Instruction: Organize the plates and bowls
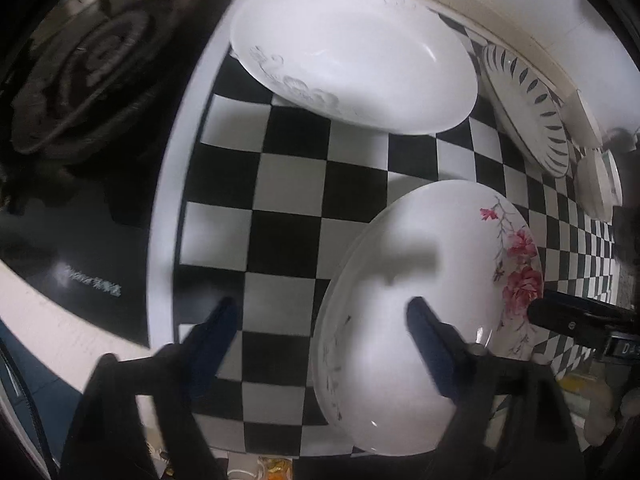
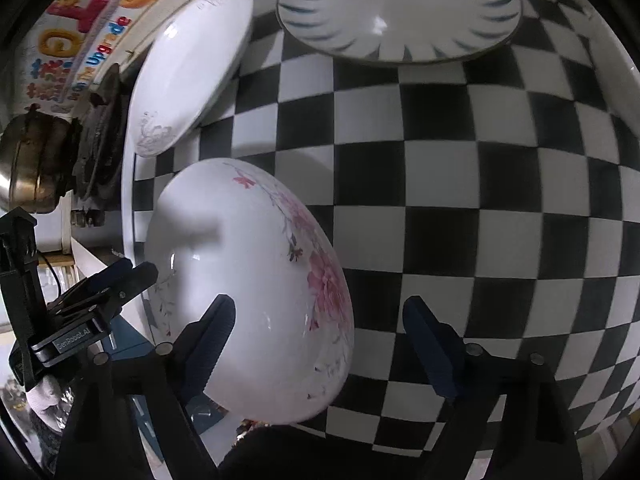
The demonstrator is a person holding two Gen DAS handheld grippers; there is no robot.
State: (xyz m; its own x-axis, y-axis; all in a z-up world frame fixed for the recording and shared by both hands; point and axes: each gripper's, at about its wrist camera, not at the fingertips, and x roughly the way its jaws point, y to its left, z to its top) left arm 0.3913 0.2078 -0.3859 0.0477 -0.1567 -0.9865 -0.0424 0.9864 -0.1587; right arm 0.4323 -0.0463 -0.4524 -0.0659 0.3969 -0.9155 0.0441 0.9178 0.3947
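Black-and-white checkered mat [image 1: 288,196] spread over the worktop, beside a black gas stove [image 1: 92,92]. Brass kettle [image 2: 34,160] at far left, below a colourful cartoon wall sticker [image 2: 80,28].

A glossy white oval ceramic plate with pink flower sprays along one side [image 1: 420,280] [image 2: 248,280] is lying face up on the black-and-white checkered mat, and it is sitting on a second white plate with grey sprigs [image 1: 332,364] whose rim is showing just beneath it (only a sliver is peeking out). Farther back, a plain white oval ceramic plate with pale grey floral outlines at its rim [image 1: 352,52] [image 2: 188,68] is resting flat, well apart from the stack. A round white ceramic plate with dark blue leaf-shaped strokes radiating around its rim [image 1: 528,108] [image 2: 400,8] is lying near the mat's far edge. Beside it, a small white dish [image 1: 598,188] is sitting, too distorted to describe.
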